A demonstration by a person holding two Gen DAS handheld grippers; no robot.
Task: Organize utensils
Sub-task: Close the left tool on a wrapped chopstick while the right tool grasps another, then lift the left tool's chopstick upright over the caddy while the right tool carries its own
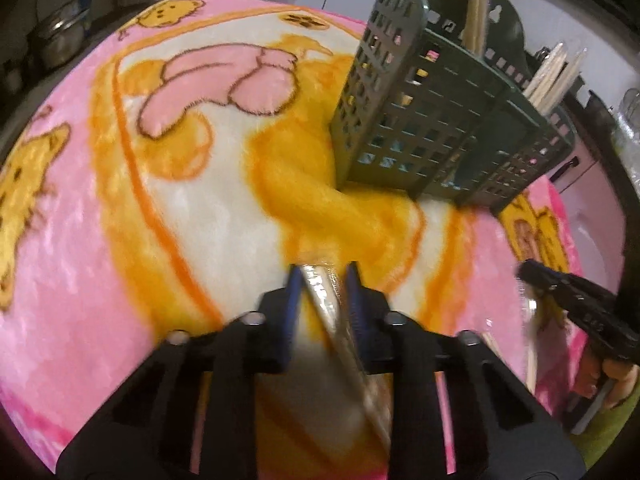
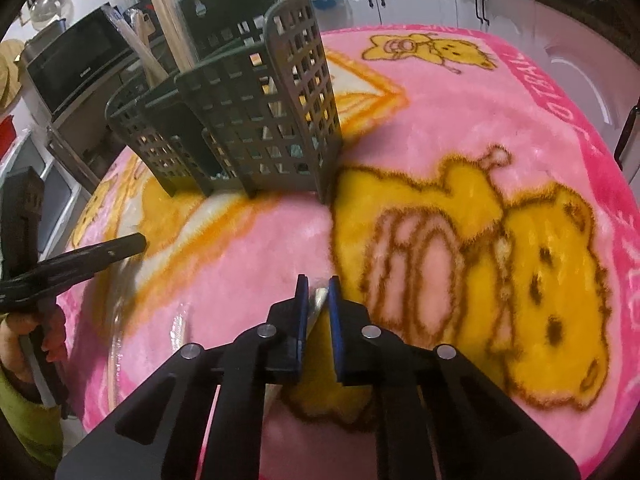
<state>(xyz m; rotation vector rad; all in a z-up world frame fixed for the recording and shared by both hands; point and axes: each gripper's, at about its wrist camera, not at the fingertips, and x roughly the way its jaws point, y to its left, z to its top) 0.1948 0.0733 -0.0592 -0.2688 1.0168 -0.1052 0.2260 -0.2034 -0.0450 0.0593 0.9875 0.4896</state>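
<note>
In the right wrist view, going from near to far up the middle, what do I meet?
Right claw shut on a metal utensil → pink cartoon blanket → dark green utensil caddy holding wooden chopsticks → white cabinets at the back.

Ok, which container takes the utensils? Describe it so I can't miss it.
On the pink cartoon-bear blanket stands a dark green plastic utensil caddy. Its walls are square lattice, split into stepped compartments, with wooden chopsticks sticking up from the rear ones. Nothing else on the blanket stands upright.
</note>
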